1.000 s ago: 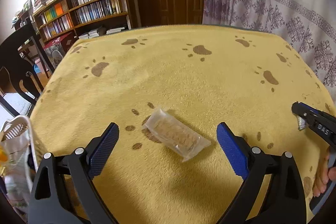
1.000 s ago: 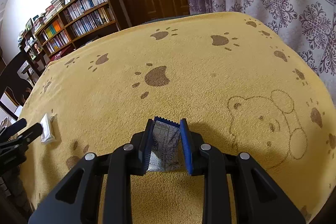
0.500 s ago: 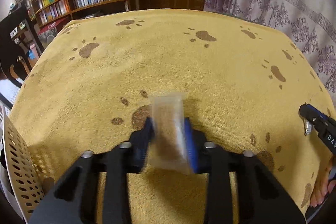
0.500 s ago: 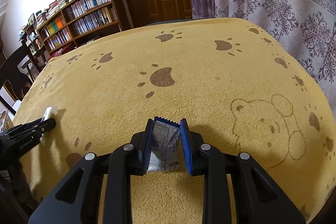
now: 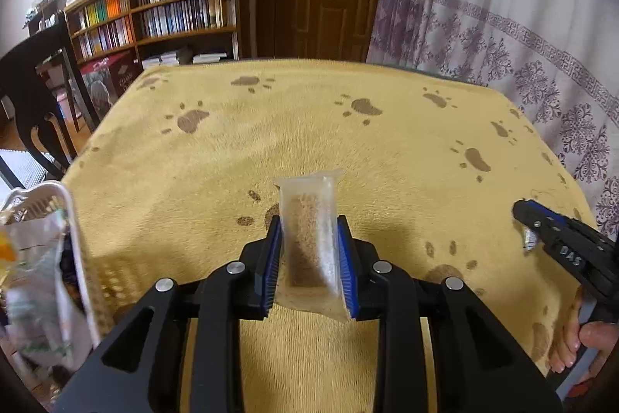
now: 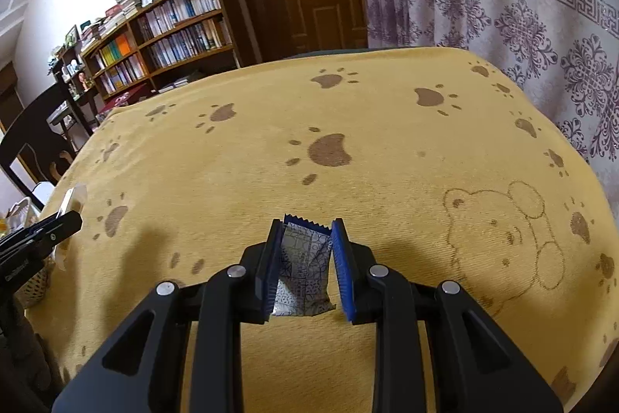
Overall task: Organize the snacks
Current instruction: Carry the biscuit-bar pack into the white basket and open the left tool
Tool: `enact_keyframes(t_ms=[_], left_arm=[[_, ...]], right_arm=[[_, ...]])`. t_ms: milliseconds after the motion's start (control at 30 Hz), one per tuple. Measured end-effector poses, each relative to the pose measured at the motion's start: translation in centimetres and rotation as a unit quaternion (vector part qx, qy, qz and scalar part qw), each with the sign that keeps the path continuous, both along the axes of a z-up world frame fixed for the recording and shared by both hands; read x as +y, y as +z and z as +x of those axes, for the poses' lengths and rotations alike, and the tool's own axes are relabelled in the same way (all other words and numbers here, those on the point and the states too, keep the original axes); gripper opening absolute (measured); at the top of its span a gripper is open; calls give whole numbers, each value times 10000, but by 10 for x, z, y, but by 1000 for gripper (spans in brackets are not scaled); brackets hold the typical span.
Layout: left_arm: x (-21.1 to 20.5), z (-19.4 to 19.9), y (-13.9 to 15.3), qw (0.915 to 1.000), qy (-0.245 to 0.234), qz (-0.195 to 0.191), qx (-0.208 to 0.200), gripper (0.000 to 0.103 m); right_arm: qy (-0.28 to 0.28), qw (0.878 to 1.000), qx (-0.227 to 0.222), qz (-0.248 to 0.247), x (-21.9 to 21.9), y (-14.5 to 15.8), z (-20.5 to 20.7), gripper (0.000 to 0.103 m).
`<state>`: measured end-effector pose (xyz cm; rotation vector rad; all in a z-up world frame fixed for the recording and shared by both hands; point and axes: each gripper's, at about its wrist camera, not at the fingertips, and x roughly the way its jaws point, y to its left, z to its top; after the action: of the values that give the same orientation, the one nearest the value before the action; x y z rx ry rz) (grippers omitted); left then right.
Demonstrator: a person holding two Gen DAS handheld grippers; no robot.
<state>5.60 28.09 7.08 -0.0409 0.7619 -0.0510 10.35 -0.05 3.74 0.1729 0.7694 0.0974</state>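
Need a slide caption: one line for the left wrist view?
Left gripper shut on a clear-wrapped cracker pack above the paw-print blanket, white basket at left.

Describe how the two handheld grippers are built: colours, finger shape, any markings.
Both the left gripper and right gripper have black angular frames with silver bolt heads and blue ribbed finger pads. The left wrist view shows white lettering on the right gripper's side.

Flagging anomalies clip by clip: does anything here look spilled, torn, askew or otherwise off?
Nothing stands out. The left gripper is shut on a clear cracker packet, intact, and the right gripper on a blue-patterned snack packet, crumpled but not torn. The paw-print blanket lies flat with no spills.
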Motion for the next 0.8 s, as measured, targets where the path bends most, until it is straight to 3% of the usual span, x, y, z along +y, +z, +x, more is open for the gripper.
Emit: enact_keyframes(t_ms=[367,800], left_arm=[[34,-48,43,9980,295,-87,-560,28],[116,-113,80,9866,1199,79,-1105,28]], right_arm=[[355,9993,-78,110,30,8,-14,26],[660,9977,-14,122,60,6,-27,26]])
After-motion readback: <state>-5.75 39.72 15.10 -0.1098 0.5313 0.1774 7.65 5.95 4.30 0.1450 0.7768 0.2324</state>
